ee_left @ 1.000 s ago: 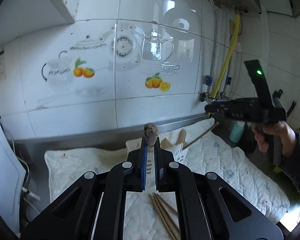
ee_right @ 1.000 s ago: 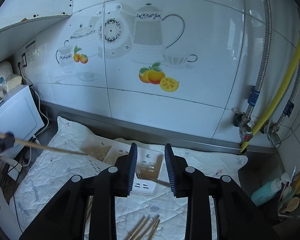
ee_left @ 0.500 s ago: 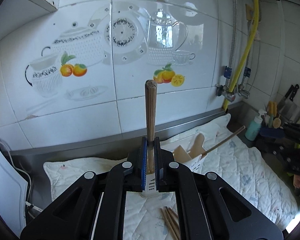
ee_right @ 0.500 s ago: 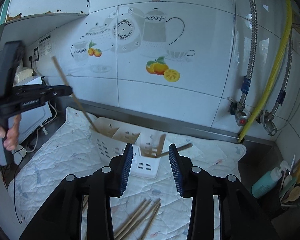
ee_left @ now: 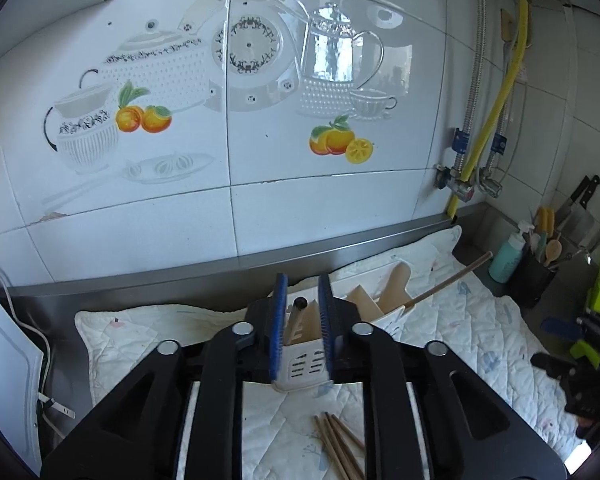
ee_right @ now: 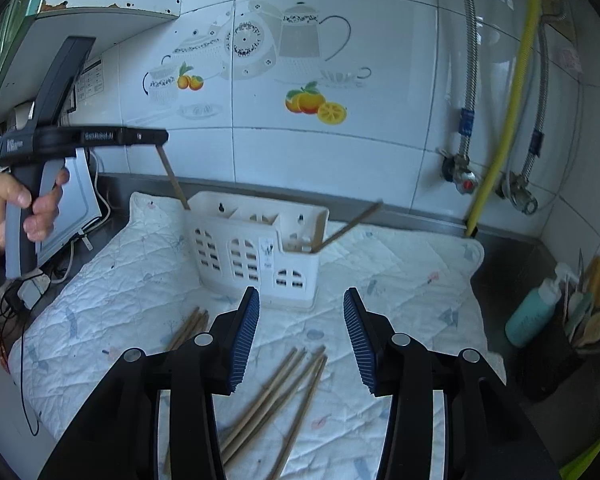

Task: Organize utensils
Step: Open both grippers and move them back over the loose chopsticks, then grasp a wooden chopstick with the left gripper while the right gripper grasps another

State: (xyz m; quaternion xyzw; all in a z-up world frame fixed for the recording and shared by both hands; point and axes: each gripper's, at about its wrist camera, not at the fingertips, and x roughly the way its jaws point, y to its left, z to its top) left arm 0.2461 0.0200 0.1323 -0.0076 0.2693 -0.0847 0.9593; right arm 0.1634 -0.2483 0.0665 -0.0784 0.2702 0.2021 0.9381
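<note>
A white slotted utensil holder (ee_right: pixel 256 248) stands on a quilted cloth (ee_right: pixel 400 272). My left gripper (ee_left: pixel 302 280) hovers over the holder's (ee_left: pixel 304 364) left compartment. Its jaws are opening, and a brown chopstick (ee_left: pixel 298 312) stands between them, clear of both pads. The right wrist view shows that gripper (ee_right: pixel 162 136) from the side, with the chopstick (ee_right: pixel 174 180) slanting down into the holder. My right gripper (ee_right: pixel 302 292) hangs low over loose chopsticks (ee_right: pixel 276 392), jaws opening, nothing between them. Another chopstick (ee_right: pixel 348 224) leans out of the right compartment.
A second bunch of chopsticks (ee_right: pixel 188 326) lies left of my right gripper. A teal bottle (ee_right: pixel 528 316) and a black pot of spoons (ee_right: pixel 580 332) stand at the right. A white appliance (ee_right: pixel 76 208) with cables sits at the left. A yellow hose (ee_right: pixel 508 112) runs down the tiled wall.
The chopstick that stood tall in my left gripper has dropped into the holder, and the jaws have parted. My right gripper has come down toward the loose chopsticks and opened wider.
</note>
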